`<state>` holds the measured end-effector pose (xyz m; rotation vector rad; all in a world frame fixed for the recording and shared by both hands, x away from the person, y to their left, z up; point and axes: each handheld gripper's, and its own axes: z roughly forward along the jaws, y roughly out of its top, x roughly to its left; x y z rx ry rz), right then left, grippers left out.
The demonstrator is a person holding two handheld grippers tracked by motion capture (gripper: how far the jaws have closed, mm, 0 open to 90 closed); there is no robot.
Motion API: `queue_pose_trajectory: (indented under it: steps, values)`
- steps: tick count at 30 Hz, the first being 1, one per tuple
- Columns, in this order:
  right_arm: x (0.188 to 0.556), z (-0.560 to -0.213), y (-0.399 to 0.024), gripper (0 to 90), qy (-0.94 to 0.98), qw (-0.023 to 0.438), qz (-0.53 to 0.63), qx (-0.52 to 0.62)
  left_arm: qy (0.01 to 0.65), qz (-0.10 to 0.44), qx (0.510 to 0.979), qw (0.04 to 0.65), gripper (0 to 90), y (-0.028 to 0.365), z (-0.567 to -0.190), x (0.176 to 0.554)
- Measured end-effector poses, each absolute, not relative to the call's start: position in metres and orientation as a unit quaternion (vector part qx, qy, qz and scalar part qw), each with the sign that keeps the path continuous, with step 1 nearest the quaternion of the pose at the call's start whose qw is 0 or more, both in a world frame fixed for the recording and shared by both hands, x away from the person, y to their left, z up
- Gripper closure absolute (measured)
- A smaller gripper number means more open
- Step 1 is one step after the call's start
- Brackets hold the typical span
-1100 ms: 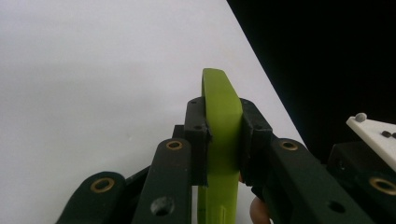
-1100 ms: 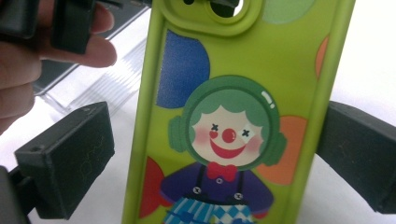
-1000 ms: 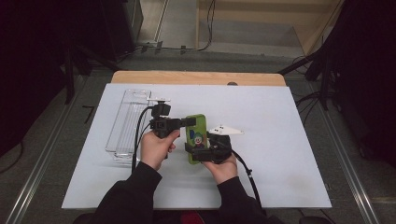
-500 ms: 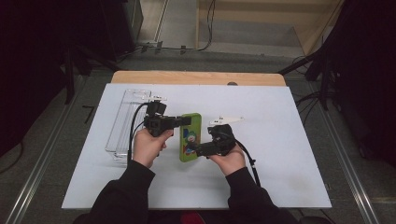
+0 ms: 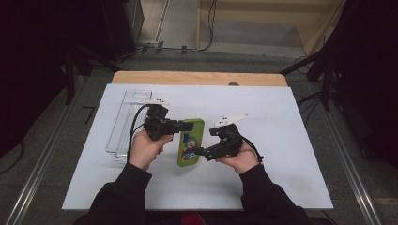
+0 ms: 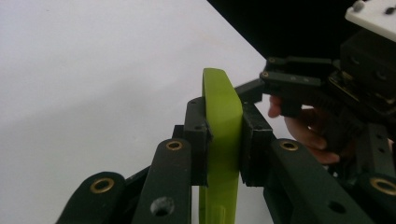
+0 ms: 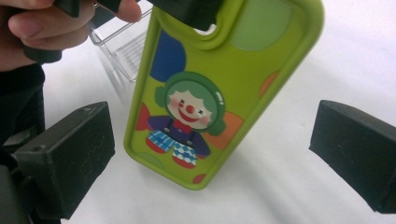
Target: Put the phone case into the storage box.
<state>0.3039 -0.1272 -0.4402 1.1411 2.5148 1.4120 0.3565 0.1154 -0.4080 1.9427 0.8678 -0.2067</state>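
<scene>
While the left gripper [image 5: 187, 125] pinches the top edge of the green phone case [image 5: 190, 143] at mid-desk, the right gripper [image 5: 201, 151] hangs wide open beside its lower end, holding nothing. Judging by this, the case remains unplaced; the clear tray [image 5: 123, 126] waits near the desk's left edge.

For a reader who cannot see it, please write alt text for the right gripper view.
A green phone case printed with a cartoon clown stands tilted over the white table, between the wide-open black jaws of the right gripper, which do not touch it. The left gripper clamps its top edge, and a clear plastic tray lies behind.
</scene>
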Motion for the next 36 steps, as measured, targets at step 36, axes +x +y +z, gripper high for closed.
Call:
queue_pose_trajectory:
  steps: [36]
  values:
    - [0.311,-0.416,-0.17,20.9,0.83,-0.02,0.477,0.289,0.225,-0.127,0.824,0.504,77.6,0.109,-0.405,0.342]
